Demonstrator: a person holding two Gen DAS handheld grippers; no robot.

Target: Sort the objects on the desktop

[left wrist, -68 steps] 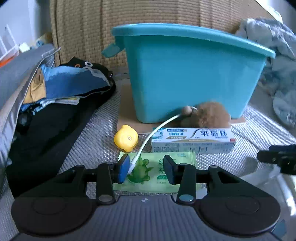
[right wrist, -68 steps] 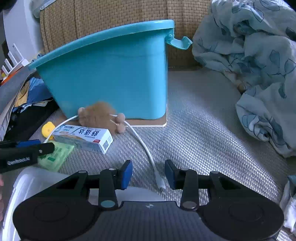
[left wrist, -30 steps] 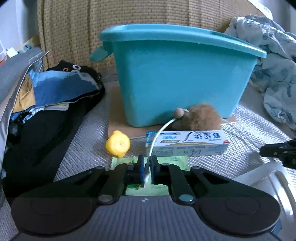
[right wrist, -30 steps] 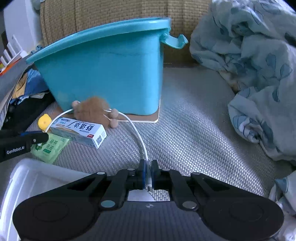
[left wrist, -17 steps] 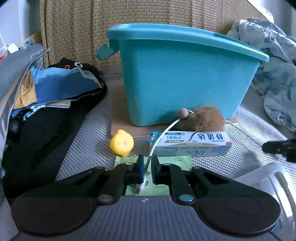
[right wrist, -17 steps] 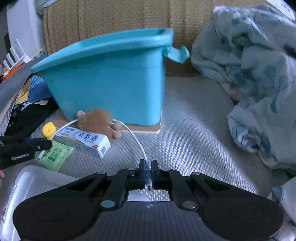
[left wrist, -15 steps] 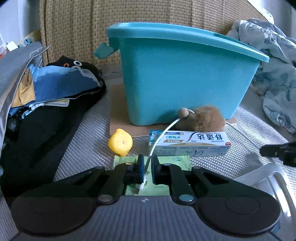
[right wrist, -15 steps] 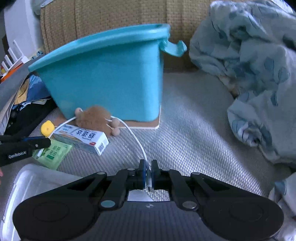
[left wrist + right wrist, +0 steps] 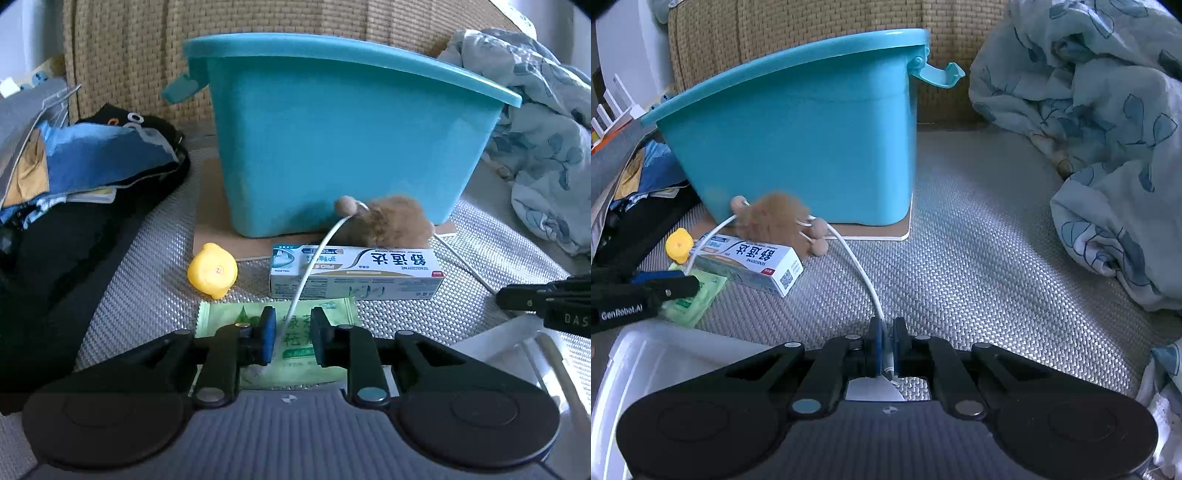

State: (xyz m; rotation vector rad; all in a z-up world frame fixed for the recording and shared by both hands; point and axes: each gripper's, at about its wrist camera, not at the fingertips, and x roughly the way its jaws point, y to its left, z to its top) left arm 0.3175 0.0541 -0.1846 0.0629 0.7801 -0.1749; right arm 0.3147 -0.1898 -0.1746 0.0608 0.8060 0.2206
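While 1 cable [image 9: 866, 282] spans 2 tools, right tool [image 9: 885, 347] clamps (left tool [image 9: 291, 332] parted), 1 bucket [image 9: 340, 136]

White cable [image 9: 862, 275] — middle stretch hidden behind brown plush toy [image 9: 772, 218]; bin interior unseen.

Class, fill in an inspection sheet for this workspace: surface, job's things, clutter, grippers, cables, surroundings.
Surface: grey woven mat.
Job's things: toothpaste box, yellow duck, green sachet, brown plush toy, all in front of the teal tub.
Clutter: clothes pile at left.
Grippers: left gripper open around the cable; right gripper shut on it.
Cables: white cable runs over the box.
Surroundings: patterned blanket, wicker backrest.
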